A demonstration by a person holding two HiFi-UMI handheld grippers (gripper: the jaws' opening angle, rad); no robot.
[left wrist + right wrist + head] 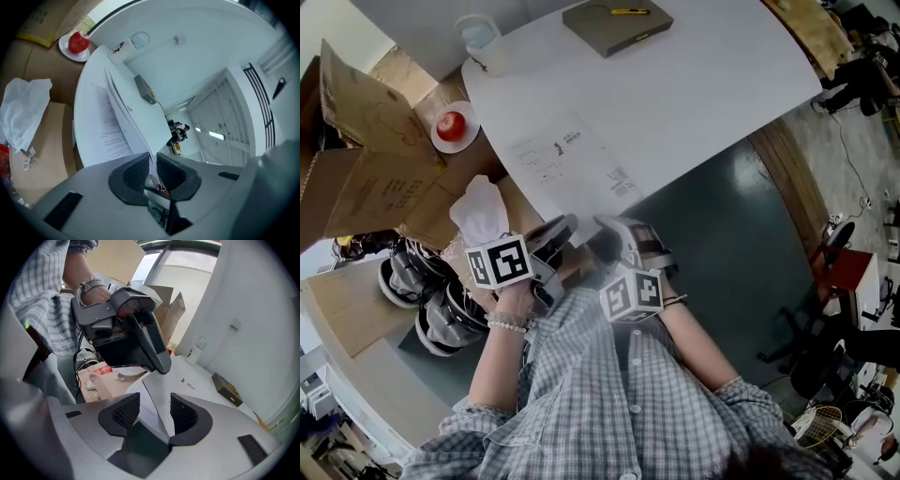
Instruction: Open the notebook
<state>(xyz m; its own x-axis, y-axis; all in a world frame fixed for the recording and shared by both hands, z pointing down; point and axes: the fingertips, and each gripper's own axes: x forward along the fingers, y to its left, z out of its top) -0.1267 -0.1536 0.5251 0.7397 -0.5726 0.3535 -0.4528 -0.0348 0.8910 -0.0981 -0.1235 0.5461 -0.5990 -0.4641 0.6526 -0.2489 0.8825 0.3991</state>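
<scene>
Left claw [153, 164] is pinching one lifted sheet of the notebook [572, 164]; its pads are sitting narrow and pressing the paper from both sides. Your right claw [156, 409] is hanging wide open, and the edge of that same sheet is standing between its pads with neither one pressing it. The big white desk [703, 84] is carrying the notebook at its near edge, right in front of you, with the other pages lying flat. An open cardboard box [366, 141] is sitting off to the desk's left. A flat grey case [617, 25] is lying at the far side. A red apple [450, 124] is resting on a small plate [467, 141] just beside the desk.
</scene>
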